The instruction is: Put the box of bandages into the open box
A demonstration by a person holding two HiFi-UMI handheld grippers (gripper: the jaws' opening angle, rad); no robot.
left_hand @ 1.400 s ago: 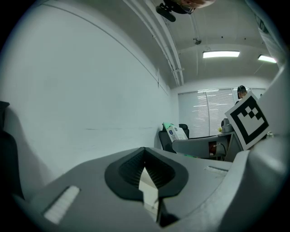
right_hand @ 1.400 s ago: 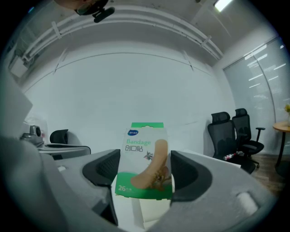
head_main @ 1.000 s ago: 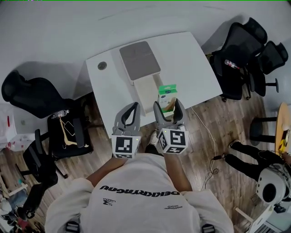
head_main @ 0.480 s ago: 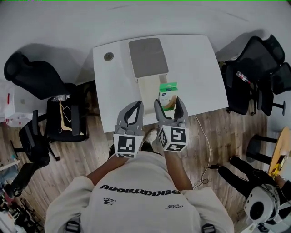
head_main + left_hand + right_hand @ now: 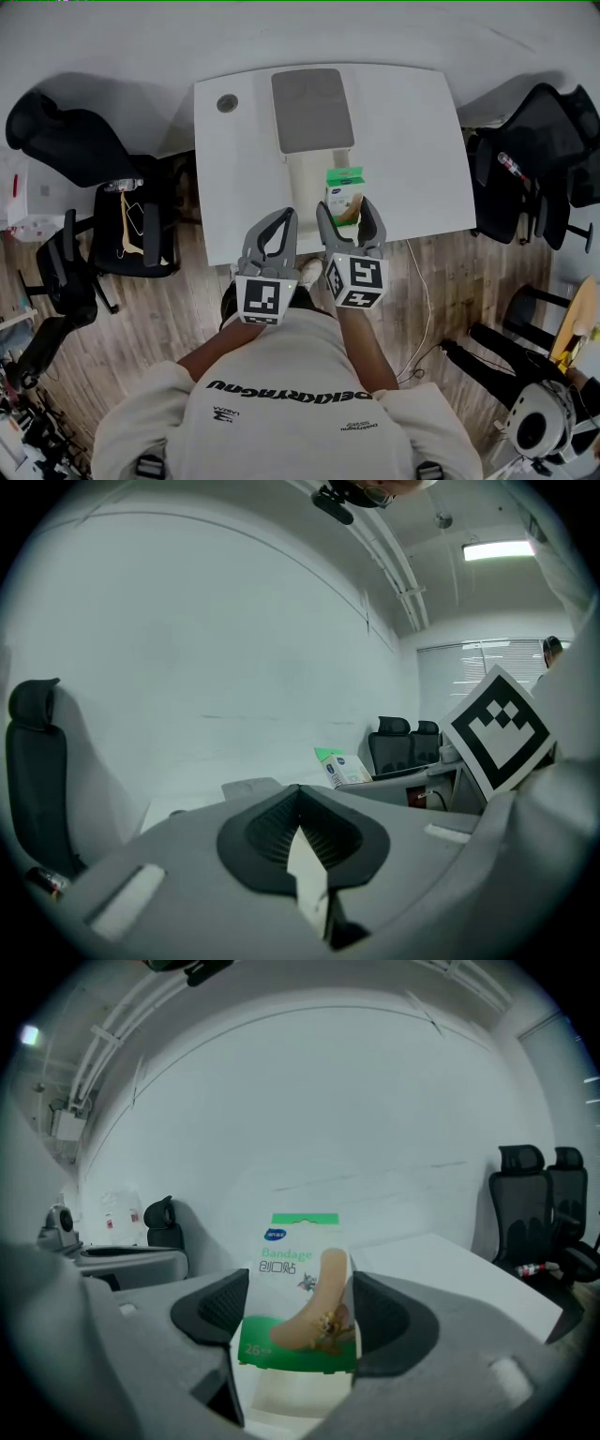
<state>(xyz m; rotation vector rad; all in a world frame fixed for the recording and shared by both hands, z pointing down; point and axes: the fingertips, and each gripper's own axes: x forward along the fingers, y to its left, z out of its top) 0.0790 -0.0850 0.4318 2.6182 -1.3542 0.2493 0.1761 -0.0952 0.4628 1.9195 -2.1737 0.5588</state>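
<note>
A green and white box of bandages stands upright between the jaws of my right gripper, which is shut on it above the table's near edge. Just left of it lies the open box, a cream tray with its grey lid folded back. My left gripper hovers over the near table edge, shut with nothing in it. In the left gripper view the box of bandages shows to the right beyond the jaws.
The white table has a round cable hole at its far left corner. Black office chairs stand at the left and at the right. A cable trails across the wooden floor.
The head view has swung, so the table sits more to the middle and right. Both grippers keep their places, the right still holding the box of bandages beside the open box.
</note>
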